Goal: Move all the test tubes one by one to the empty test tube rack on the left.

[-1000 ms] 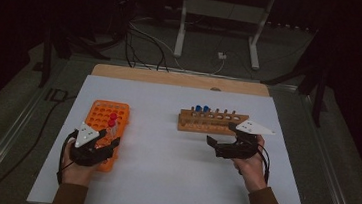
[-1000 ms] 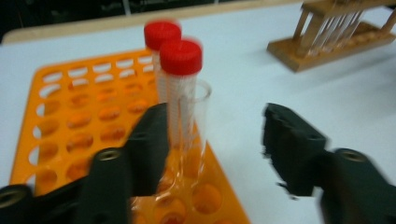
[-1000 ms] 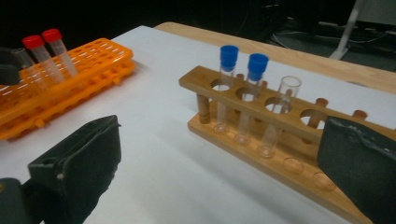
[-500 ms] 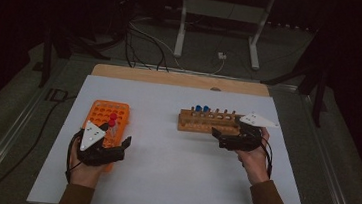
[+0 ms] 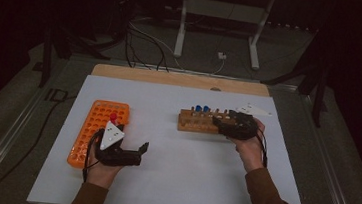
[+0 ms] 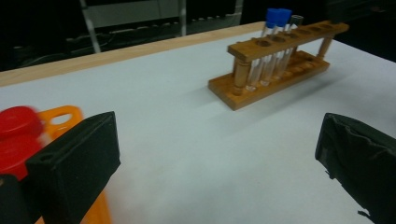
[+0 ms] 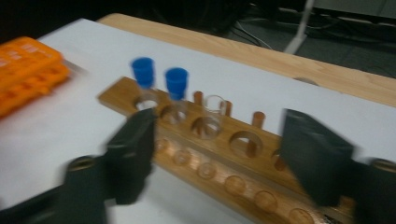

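The right gripper (image 7: pixel 217 158) hangs over the wooden rack (image 7: pixel 224 158), its two black jaws apart on either side of the rack's empty holes with nothing pressed between them; they have just been closing. In the rack's far-left holes stand two blue-capped tubes (image 7: pixel 159 84), and just beside them an uncapped clear tube (image 7: pixel 214 108). An orange tray (image 7: pixel 25 70) lies well to the rack's left on the white table (image 7: pixel 60 135).

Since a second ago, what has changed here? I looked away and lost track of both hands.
The left gripper has drawn back off the orange rack toward the person, its jaws just opening, leaving the red-capped tube standing there. The right gripper has moved up to the wooden rack, jaws just closing, nothing between them. Both racks and the blue-capped tubes stayed put.
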Demonstrator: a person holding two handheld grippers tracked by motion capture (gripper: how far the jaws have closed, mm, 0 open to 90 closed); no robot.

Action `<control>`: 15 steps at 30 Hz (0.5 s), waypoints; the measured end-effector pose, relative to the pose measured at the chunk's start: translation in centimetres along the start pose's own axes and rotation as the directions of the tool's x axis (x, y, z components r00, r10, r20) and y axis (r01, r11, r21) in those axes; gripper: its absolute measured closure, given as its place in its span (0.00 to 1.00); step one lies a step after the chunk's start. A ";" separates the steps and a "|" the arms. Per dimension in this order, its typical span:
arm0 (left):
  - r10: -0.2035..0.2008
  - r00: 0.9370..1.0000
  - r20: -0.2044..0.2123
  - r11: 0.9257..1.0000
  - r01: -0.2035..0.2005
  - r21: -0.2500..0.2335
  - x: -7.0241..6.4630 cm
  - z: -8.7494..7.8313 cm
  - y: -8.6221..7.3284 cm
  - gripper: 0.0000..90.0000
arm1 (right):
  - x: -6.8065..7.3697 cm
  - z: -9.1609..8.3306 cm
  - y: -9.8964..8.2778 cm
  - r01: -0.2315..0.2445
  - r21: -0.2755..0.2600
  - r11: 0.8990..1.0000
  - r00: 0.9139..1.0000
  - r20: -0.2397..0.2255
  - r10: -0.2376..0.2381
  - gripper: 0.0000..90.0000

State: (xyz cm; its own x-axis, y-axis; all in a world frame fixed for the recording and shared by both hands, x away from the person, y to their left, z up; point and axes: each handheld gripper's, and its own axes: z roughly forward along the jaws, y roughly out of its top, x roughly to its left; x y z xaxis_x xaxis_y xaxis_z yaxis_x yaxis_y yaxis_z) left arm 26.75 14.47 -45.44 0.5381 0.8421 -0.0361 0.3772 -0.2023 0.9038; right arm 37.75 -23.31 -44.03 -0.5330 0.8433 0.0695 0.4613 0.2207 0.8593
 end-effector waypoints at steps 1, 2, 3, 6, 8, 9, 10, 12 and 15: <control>-0.001 1.000 0.005 1.000 0.001 0.002 -0.2 0.2 0.0 0.00 | 0.0 0.2 -0.1 0.001 0.005 1.000 1.000 0.015 -0.001 0.42; 0.002 1.000 0.009 1.000 -0.002 0.005 -0.3 0.4 0.1 0.00 | -0.1 0.4 -0.1 -0.001 0.002 1.000 1.000 0.015 0.001 0.47; 0.004 1.000 0.013 1.000 -0.004 0.007 -0.4 0.6 0.1 0.00 | -0.1 0.6 -0.1 0.002 -0.001 1.000 1.000 0.010 -0.002 0.51; 0.002 1.000 0.023 1.000 -0.003 0.009 -0.7 1.0 0.2 0.00 | 0.0 1.2 -0.1 0.008 -0.009 1.000 1.000 0.013 -0.008 0.62; 0.001 1.000 0.028 1.000 -0.001 0.012 -0.9 1.3 0.2 0.01 | 0.1 1.7 -0.1 0.009 -0.004 1.000 1.000 0.010 -0.009 0.67; 0.000 1.000 0.031 1.000 0.000 0.013 -0.9 1.4 0.2 0.00 | 0.1 1.9 -0.1 0.007 0.001 1.000 1.000 0.004 -0.007 0.68; 0.003 1.000 0.031 1.000 -0.003 0.015 -1.0 1.5 0.2 0.00 | 0.1 2.2 -0.1 0.005 0.011 1.000 1.000 0.003 -0.005 0.69; 0.001 0.999 0.035 1.000 -0.002 0.015 -1.1 1.7 0.2 0.01 | 0.0 2.7 0.0 -0.007 0.015 1.000 1.000 0.003 0.007 0.72; 0.002 0.999 0.038 1.000 -0.003 0.018 -1.2 1.8 0.2 0.01 | 0.1 3.3 0.2 -0.012 0.013 1.000 1.000 -0.001 0.012 0.75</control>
State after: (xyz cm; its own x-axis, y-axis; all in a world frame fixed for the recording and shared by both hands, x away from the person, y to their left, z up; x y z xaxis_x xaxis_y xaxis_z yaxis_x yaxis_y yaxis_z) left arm 27.56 12.53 -45.97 0.5670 0.8222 -0.0502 0.3889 -0.2135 0.8962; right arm 40.08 -21.59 -45.52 -0.5279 0.8455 0.0805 0.4773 0.2169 0.8516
